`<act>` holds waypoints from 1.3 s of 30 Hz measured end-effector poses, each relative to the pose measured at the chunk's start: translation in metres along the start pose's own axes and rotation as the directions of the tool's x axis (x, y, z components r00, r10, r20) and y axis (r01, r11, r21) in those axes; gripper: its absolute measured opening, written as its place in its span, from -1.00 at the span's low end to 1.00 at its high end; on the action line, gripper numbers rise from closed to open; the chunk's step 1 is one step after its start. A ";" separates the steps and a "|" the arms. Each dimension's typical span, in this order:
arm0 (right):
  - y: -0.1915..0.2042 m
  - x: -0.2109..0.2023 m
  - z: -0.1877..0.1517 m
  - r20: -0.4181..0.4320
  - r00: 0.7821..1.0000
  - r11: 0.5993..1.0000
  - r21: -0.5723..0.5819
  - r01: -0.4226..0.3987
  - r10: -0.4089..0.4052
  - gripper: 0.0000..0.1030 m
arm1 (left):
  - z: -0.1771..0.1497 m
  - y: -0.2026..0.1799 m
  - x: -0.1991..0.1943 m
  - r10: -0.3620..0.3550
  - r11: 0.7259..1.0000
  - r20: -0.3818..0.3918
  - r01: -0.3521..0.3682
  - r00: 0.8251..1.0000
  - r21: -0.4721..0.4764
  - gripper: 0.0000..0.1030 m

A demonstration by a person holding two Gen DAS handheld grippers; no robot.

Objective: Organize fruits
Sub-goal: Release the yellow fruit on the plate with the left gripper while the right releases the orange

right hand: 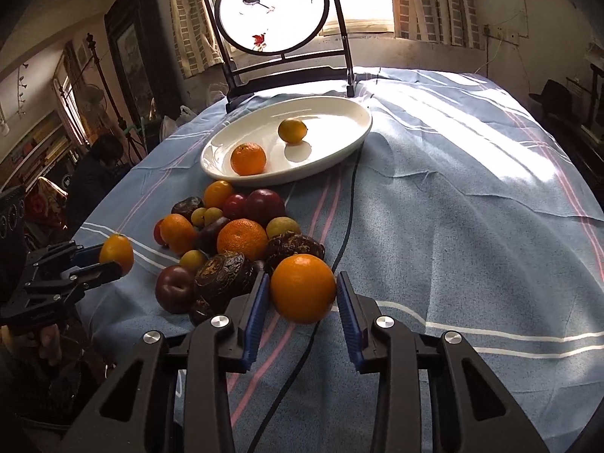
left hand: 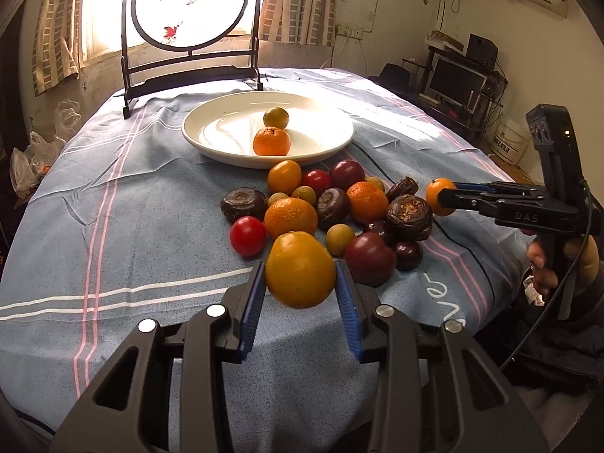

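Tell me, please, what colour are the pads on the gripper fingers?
Blue, ribbed pads set on black fingers; clearest in the left wrist view.

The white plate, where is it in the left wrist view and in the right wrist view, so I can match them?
Left wrist: the plate is at upper centre, beyond the fruit pile, holding two fruits.
Right wrist: the plate is at upper centre, tilted up to the right, holding the same two.
Shared landmark: the round bird screen standing right behind the plate.
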State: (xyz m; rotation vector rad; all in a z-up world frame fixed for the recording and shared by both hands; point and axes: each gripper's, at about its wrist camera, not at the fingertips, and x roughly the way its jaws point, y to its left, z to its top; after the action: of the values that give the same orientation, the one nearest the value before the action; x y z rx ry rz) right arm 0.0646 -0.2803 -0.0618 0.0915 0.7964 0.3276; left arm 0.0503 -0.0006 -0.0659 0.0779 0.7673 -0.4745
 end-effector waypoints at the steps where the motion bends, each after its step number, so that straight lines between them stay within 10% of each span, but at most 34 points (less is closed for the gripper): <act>1: -0.001 -0.006 0.005 0.014 1.000 1.000 0.006 -0.006 0.005 -0.29 | 0.004 0.002 0.000 0.002 1.000 0.004 -0.002 1.000 -0.001 -0.30; 9: -0.004 -0.012 0.072 0.070 0.997 1.000 -0.003 -0.027 0.027 -0.29 | 0.064 0.023 0.011 -0.005 1.000 0.052 0.006 0.999 -0.006 -0.29; 20: -0.005 0.092 0.138 -0.039 0.999 0.999 0.031 -0.032 0.033 -0.29 | 0.134 0.060 0.111 0.015 0.998 -0.067 -0.019 0.998 -0.057 -0.28; 24: -0.001 0.116 0.146 -0.041 0.999 1.000 0.026 -0.013 0.014 -0.14 | 0.143 0.065 0.131 0.063 0.996 -0.077 -0.068 0.995 -0.059 0.21; 39: 0.012 0.015 0.053 0.031 0.999 0.999 -0.030 -0.030 0.030 -0.08 | 0.045 0.030 0.025 0.026 0.999 -0.046 -0.024 0.999 0.037 0.34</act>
State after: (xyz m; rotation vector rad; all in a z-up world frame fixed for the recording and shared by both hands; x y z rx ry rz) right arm 0.1095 -0.2617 -0.0329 0.0804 0.7594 0.3656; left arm 0.1085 0.0059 -0.0539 0.1323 0.8026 -0.4640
